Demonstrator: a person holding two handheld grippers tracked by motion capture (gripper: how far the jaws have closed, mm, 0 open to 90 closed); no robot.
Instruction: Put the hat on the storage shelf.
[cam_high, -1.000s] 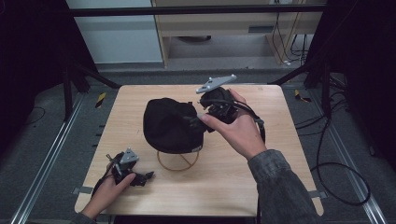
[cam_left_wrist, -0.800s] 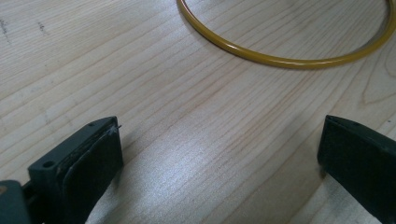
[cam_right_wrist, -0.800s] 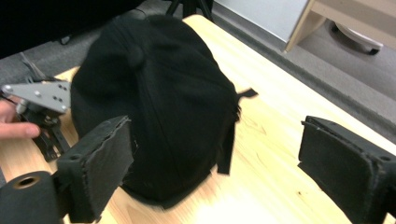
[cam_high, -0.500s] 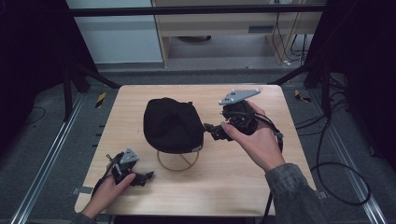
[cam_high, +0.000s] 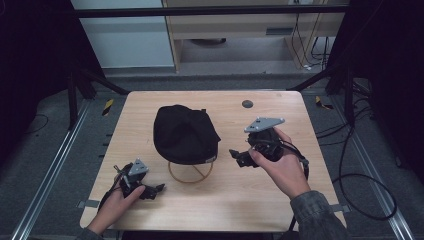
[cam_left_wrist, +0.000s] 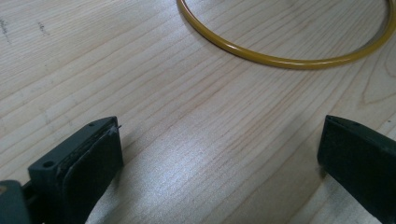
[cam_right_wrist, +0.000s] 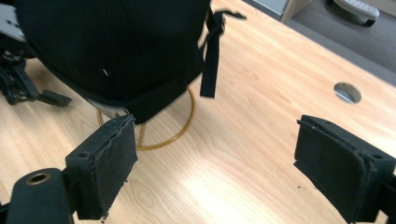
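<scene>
A black cap (cam_high: 184, 134) sits on a gold wire stand (cam_high: 190, 172) at the middle of the wooden table (cam_high: 280, 200). My right gripper (cam_high: 237, 156) hovers just right of the cap and points at it. Its jaws have just been opening a little, and they stand open with nothing between them. In the right gripper view the cap (cam_right_wrist: 116, 46), its hanging strap (cam_right_wrist: 210, 60) and the stand's ring (cam_right_wrist: 182, 126) lie ahead of the right gripper (cam_right_wrist: 215, 163). My left gripper (cam_high: 155, 189) rests open near the front left edge. The ring (cam_left_wrist: 280, 60) lies beyond the left gripper (cam_left_wrist: 219, 154).
A round cable hole (cam_high: 247, 104) is in the table's far right part. Bare wood lies in front of the cap and on both sides of it. Metal rails and cables run along the floor around the table.
My right gripper has drawn back from the cap, moving right, toward the front and down. The cap stays on its stand. The left hand has not moved.
</scene>
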